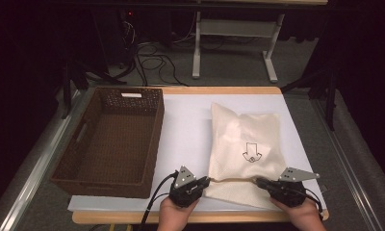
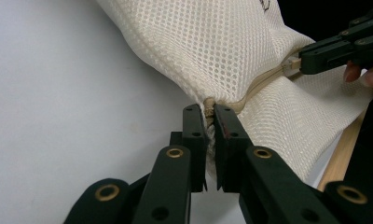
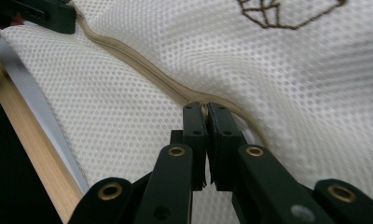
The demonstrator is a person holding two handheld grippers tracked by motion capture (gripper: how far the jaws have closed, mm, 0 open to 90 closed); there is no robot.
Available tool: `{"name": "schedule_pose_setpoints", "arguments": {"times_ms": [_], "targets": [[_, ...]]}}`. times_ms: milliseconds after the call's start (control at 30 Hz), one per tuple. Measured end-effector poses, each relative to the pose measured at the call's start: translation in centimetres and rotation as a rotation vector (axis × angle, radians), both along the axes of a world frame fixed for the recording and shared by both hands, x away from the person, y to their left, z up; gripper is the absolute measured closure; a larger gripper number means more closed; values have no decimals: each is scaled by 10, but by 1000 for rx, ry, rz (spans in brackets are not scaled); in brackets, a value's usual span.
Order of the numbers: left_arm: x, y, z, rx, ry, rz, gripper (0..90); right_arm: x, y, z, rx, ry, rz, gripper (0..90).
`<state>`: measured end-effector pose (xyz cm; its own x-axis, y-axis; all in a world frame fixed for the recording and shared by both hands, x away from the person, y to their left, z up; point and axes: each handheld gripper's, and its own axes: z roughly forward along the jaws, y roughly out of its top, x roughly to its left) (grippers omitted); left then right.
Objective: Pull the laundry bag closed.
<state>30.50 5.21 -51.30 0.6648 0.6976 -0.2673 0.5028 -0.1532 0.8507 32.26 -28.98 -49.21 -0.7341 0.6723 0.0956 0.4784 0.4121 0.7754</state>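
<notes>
**Mesh bag pinched at both ends of its zip**

Where writing might be looked for, little can be read: the bag point(image 1: 243, 149) carries a dark line-drawn emblem point(image 1: 251, 153) on its upper face (an outline figure, not letters), and the basket point(image 1: 111, 142) has a small white label point(image 1: 131, 95) on its far wall whose text is too small to make out.

The bag is cream mesh, its weave a fine honeycomb of holes, soft and slightly puffed like a pillow. It lies on the white sheet point(image 1: 186, 130) that covers the wooden table point(image 1: 219, 90), to the right of the basket and apart from it, with its near end at the table's front edge. A tan zip point(image 3: 142, 72) runs across that near end in a shallow wave.

The left gripper point(image 2: 210, 112) is closed on the bag's corner, where the zip tape ends, with the fabric bunched between its black jaws. The right gripper point(image 3: 205, 108) is clamped on the zip farther along, its jaws nearly touching with something small and pale pinched between them.

The basket is dark brown woven wicker, rectangular and deep, with slot handles in its walls.
</notes>
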Motion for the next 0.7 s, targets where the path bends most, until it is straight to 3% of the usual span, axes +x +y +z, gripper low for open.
{"name": "schedule_pose_setpoints", "arguments": {"times_ms": [300,433,700], "targets": [[-1,0,-1,16,1,3,842,-5,-36,2,-11,-10,-72,880],[0,2,1,26,25,3,843,-10,-56,1,-21,-15,-125,881],[-4,0,0,74,24,-2,845,-17,-80,0,-11,-21,-207,881]]}}
